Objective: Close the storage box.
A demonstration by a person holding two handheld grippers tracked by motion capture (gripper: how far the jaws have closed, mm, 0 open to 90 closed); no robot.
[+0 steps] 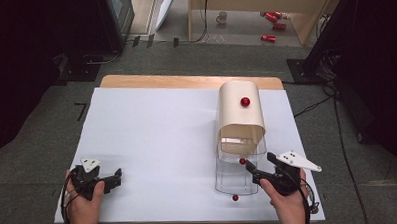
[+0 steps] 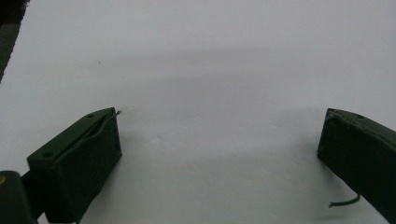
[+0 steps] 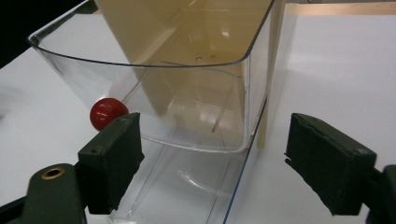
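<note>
High view: three red knobs, two drawers.

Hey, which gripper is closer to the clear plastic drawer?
The right. The right gripper is open beside the clear drawer, at its near right edge. The left gripper, also open, sits far across the white sheet, near the left front corner.

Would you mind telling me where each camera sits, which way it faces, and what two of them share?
High view: above the person's side, looking forward and down on the white table; both hands with left gripper and right gripper show.
Left gripper view: rides the left gripper, facing bare tabletop between open jaws.
Right gripper view: rides the right gripper, facing the clear drawer.
Shared: the drawer's red knob shows in the high and right gripper views.
</note>
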